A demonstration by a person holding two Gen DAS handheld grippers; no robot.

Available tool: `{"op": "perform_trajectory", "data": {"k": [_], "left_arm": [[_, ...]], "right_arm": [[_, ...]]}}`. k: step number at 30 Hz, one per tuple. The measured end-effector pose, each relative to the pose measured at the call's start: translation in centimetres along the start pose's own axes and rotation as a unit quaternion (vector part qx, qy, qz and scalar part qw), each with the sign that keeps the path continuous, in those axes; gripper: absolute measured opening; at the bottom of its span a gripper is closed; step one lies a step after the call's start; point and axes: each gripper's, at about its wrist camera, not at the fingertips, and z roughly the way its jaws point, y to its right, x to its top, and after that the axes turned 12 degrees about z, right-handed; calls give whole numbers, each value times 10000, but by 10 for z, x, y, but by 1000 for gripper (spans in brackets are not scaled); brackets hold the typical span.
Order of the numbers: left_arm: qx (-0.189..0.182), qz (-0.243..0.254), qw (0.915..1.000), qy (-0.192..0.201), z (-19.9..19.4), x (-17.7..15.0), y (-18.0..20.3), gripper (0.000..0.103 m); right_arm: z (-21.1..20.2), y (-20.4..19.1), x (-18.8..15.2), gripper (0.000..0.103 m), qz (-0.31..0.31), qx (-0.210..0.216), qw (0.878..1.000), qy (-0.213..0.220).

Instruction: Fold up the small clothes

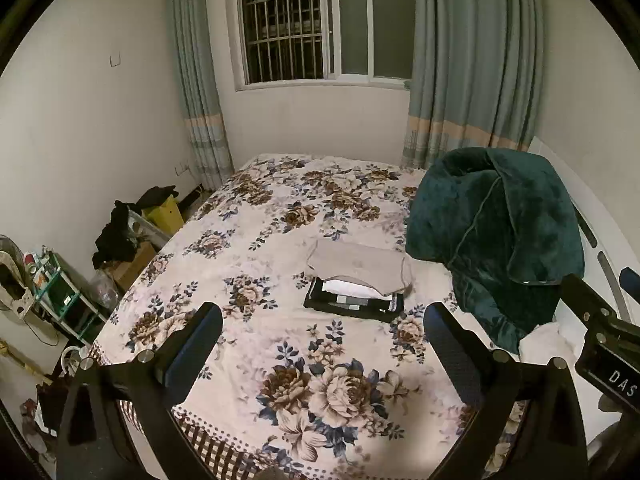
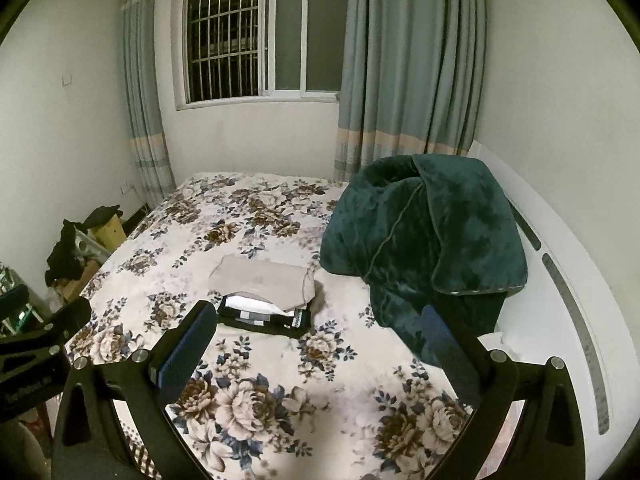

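Note:
A small stack of folded clothes (image 1: 356,284) lies near the middle of the floral bed sheet (image 1: 280,220): a beige garment (image 1: 360,264) on top, white and black pieces under it. The stack also shows in the right wrist view (image 2: 264,296). My left gripper (image 1: 320,320) is open and empty, held above the near part of the bed, short of the stack. My right gripper (image 2: 316,320) is open and empty, also short of the stack. The right gripper's body shows at the left wrist view's right edge (image 1: 600,328).
A dark green plush blanket (image 1: 496,240) is heaped at the bed's right side against the white headboard (image 2: 560,280). Left of the bed stand boxes with black clothes (image 1: 120,232) and a cluttered shelf (image 1: 48,288). A barred window (image 1: 320,24) and curtains are behind.

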Motion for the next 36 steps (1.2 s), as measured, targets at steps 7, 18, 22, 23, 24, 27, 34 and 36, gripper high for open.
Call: {"op": "perform_trajectory", "data": {"k": [7,18,22,23,24,27,34,36], "left_arm": [[26,8,10000,48,-2,3,-1,103],[16,29,10000,60,-2,4,0,103],[32,22,10000,60,-2,5,0,103],[34,15,10000,58,-2,4,0,103],[13,12,10000,57,-1,4,0,103],[27,24,10000,62,-1,4,0,103],[29,41,10000,75,-1,4,0,103],[18,36,10000,84,-2,4,0,103]], "right_arm": [[-6,0,-2,103,17,34,10000,63],[-8,0,-2,103,26,41,10000,55],[-9,0,-2,103,34,53,10000,60],[-9,-1,-2,103,32,60,10000,56],[-10,0,-3,103,26,52,10000,59],[-10,0,-3,103,42,65,10000,54],[-11,-1,-4,103,56,71,9999,59],[-11,-3,-3,103,36,74,10000,56]]}}
